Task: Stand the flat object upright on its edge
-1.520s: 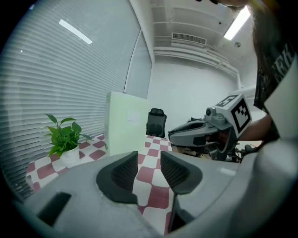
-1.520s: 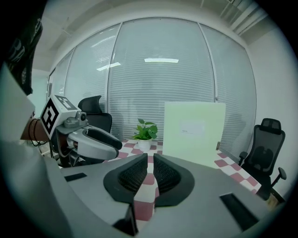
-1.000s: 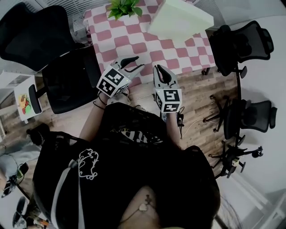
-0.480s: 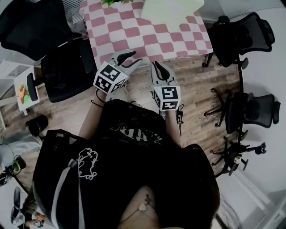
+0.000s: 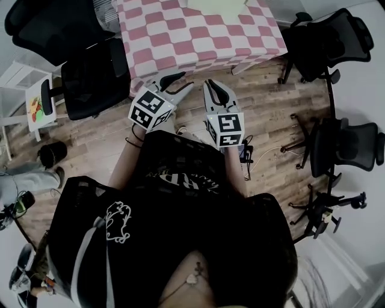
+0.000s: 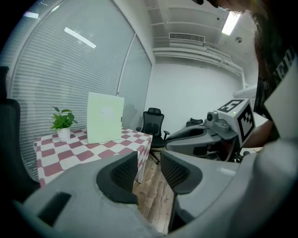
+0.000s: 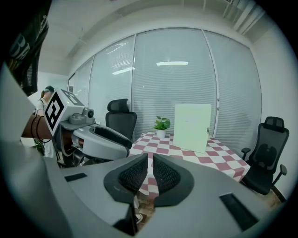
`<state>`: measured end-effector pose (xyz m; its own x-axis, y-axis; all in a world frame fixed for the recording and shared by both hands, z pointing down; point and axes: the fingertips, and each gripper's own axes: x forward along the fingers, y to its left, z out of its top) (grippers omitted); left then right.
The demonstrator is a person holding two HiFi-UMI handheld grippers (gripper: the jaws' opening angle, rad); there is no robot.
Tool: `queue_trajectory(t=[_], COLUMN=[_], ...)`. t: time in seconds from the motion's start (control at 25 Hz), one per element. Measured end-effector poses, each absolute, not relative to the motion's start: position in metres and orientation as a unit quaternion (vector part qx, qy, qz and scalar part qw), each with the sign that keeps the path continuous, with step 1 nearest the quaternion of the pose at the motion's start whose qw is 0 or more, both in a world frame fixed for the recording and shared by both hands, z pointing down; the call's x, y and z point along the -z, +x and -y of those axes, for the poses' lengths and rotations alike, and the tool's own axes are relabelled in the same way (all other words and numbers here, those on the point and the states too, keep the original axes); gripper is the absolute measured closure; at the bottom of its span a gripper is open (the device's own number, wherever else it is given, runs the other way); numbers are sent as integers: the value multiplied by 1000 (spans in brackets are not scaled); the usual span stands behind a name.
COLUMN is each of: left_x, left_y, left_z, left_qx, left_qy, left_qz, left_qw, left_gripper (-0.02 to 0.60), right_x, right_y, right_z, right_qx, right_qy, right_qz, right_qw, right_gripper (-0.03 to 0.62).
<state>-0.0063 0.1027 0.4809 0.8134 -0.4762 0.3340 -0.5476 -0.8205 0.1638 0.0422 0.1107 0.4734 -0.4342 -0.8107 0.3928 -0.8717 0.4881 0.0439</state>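
the person stands back on the wooden floor, well apart from the checkered table (image 5: pixel 180 36), with both tools held in front of the chest and pointing towards it.

the left gripper (image 5: pixel 180 84) has its jaws partly apart. in the left gripper view there is only floor and table edge in the gap, so it holds nothing. the right gripper (image 5: pixel 215 89) has its 2 pads drawn almost together with a thin slit between them, and it is empty too.

the flat object is a pale green panel (image 7: pixel 192 127). it sits on the far part of the table, near a small potted plant (image 6: pixel 62 122). it already stands on its bottom edge, its broad face turned roughly towards the grippers and its longer side running up. i cannot tell whether anything props it from behind.

from above, the panel (image 5: pixel 224 6) lies straight ahead, past the table's near edge and more in line with the right gripper. the left gripper angles across, so the panel falls to the left of its jaw line. the right hand looks the nearer one, though neither is within reach. by my reading the standing step looks done, and any further touch would call for stepping up to the table.
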Motion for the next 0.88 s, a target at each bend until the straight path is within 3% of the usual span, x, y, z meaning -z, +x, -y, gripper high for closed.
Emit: queue_trajectory(t=[0.88], left_x=[-482], left_y=[-32], left_z=[-178], left_qx=[-145], left_qy=[935], left_qz=[303], left_qw=[115], left_gripper=[419], right_x=[-473], right_y=[12], right_z=[-171], right_qx=[-66], right_qy=[462], right_qz=[867], right_qw=[178], right_gripper=[562])
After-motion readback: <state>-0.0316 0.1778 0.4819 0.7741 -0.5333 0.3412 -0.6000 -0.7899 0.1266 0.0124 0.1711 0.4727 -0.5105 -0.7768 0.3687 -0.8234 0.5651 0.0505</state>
